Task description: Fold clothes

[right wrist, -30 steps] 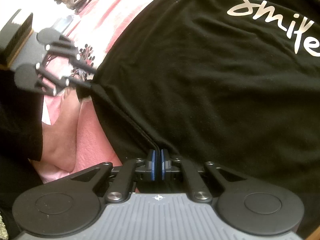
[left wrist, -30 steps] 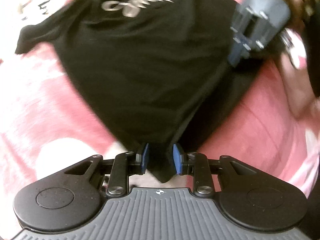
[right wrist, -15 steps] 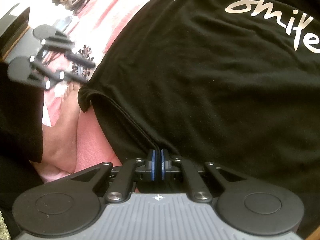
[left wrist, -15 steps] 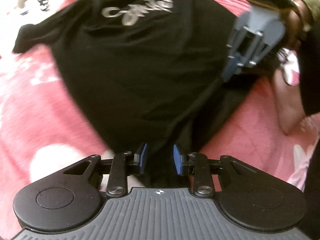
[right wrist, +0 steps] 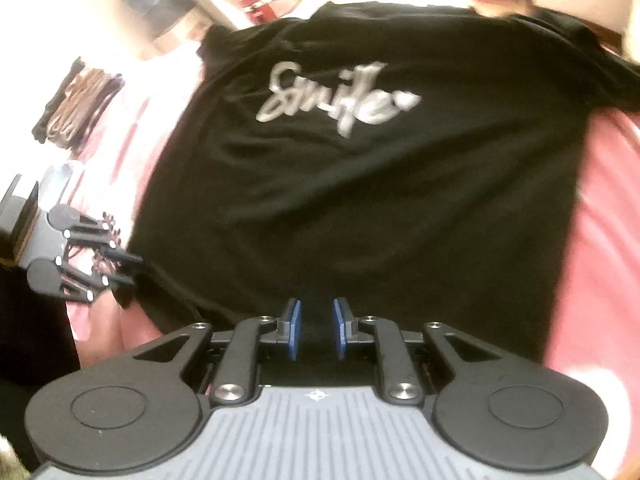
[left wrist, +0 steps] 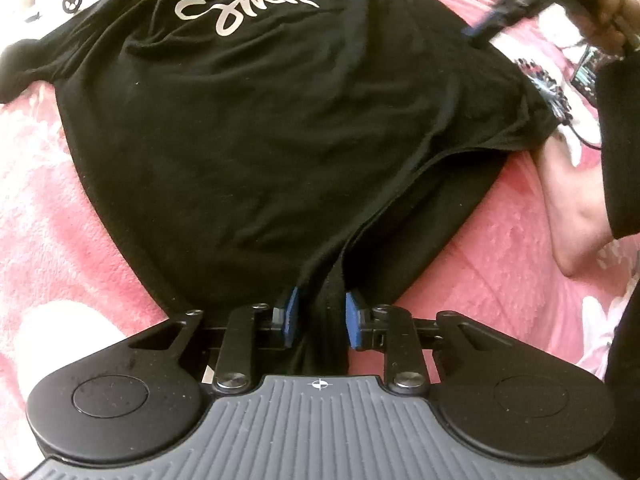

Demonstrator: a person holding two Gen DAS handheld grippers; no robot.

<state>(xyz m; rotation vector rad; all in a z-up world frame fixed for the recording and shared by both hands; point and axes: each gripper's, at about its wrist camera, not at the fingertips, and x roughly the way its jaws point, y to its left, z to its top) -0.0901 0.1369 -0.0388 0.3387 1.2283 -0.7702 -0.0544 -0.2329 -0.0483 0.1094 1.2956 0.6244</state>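
Left hand-held gripper: slightly parted, black cotton T-shirt hem bunched between pads, grip uncertain. Right hand-held gripper: just opened, released, above shirt. Pink fleece blanket bare around.

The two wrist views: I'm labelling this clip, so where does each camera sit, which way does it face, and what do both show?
Left wrist: on the left gripper, facing down along the black shirt towards its "Smile" print; shirt hem between its fingers; a bare foot at right.
Right wrist: on the right gripper, facing down at the shirt on the pink blanket; jaws just opened, apart.
Shared: shirt, print, blanket; each shows the other gripper.
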